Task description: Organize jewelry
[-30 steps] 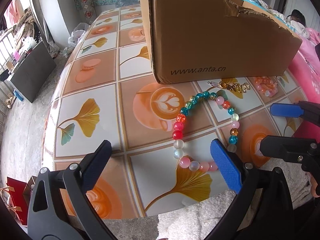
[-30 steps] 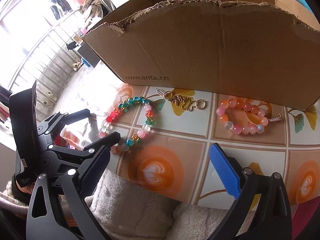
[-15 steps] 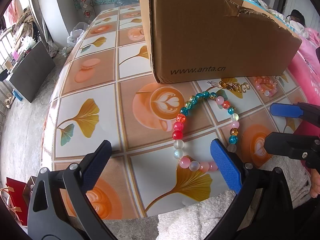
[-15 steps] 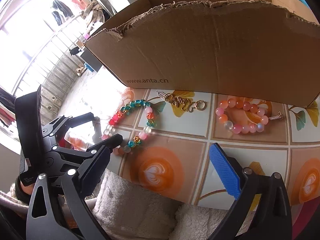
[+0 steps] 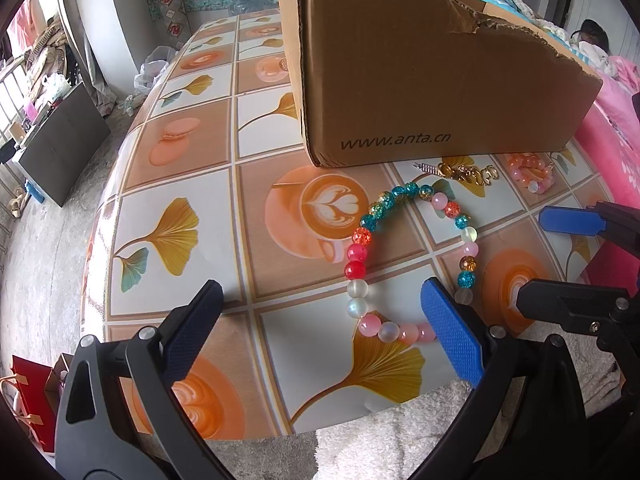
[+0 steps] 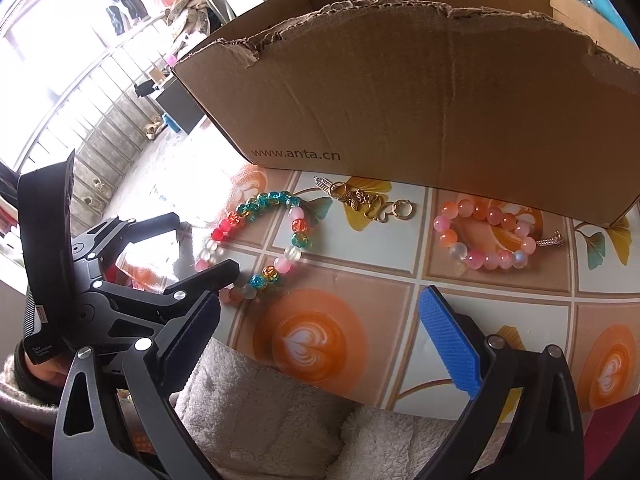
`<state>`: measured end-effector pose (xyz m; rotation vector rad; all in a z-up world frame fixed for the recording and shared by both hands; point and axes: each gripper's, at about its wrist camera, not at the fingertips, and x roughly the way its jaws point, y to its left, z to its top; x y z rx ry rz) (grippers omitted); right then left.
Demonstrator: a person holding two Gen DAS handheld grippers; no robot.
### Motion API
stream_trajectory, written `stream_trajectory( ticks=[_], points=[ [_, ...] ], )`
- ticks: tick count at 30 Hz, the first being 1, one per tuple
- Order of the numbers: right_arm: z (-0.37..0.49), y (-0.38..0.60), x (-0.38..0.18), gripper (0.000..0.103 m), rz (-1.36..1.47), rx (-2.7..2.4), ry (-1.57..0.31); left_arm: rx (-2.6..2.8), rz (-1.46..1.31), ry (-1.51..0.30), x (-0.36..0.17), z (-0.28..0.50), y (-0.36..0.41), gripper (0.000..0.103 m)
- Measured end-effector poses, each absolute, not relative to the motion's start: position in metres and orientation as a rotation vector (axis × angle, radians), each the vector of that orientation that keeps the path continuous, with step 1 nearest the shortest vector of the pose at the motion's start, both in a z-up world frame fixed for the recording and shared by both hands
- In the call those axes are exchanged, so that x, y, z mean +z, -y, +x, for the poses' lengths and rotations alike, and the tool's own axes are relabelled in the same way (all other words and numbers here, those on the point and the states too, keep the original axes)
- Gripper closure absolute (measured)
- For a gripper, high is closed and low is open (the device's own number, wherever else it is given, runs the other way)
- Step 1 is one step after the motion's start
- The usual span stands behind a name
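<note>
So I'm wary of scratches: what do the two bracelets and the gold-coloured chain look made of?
Multicoloured bracelet: glossy beads, some crackled, some frosted, so glass or acrylic. Pink-orange bracelet: smooth, translucent, shiny beads, glass or stone-like. Gold-coloured chain: bright reflective links, likely plated metal.

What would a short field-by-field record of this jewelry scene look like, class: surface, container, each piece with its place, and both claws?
surface: table with tile-print cloth
container: box, open top, torn rim, standing at the back
piece 1: multicolour bracelet, lying in front of the box's left corner
piece 2: gold chain, lying right of piece 1, close to the box
piece 3: pink bracelet, lying rightmost, by the box
left claw: open, holding nothing, one finger over piece 1
right claw: open, holding nothing
in box yet: cannot tell
</note>
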<state>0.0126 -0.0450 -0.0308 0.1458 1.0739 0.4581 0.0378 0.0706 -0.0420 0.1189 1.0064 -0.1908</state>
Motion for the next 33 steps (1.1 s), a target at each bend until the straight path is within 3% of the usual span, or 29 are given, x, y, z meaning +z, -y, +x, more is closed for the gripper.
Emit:
stream_trajectory(
  ticks=[19,22,25,27,29,33],
  points=[
    [0.015,0.059,-0.028,0.007,0.28,0.537,-1.051,-0.276,0.101,-0.909,-0.031,0.029,-0.076,0.007],
    [0.011,0.056,-0.015,0.013,0.258,0.577,-0.978,-0.307,0.093,-0.848,-0.021,0.023,-0.076,0.008],
    [0.013,0.048,-0.011,0.025,0.213,0.584,-0.957,-0.335,0.093,-0.814,-0.016,0.019,-0.073,0.012],
    [0.018,0.045,-0.017,0.04,0.205,0.58,-0.982,-0.341,0.111,-0.812,-0.015,0.02,-0.068,0.029],
    [0.024,0.044,-0.023,0.051,0.216,0.581,-1.004,-0.343,0.135,-0.825,-0.018,0.022,-0.063,0.038],
    [0.035,0.043,-0.029,0.062,0.215,0.584,-1.011,-0.37,0.156,-0.863,-0.024,0.027,-0.057,0.054]
  ],
)
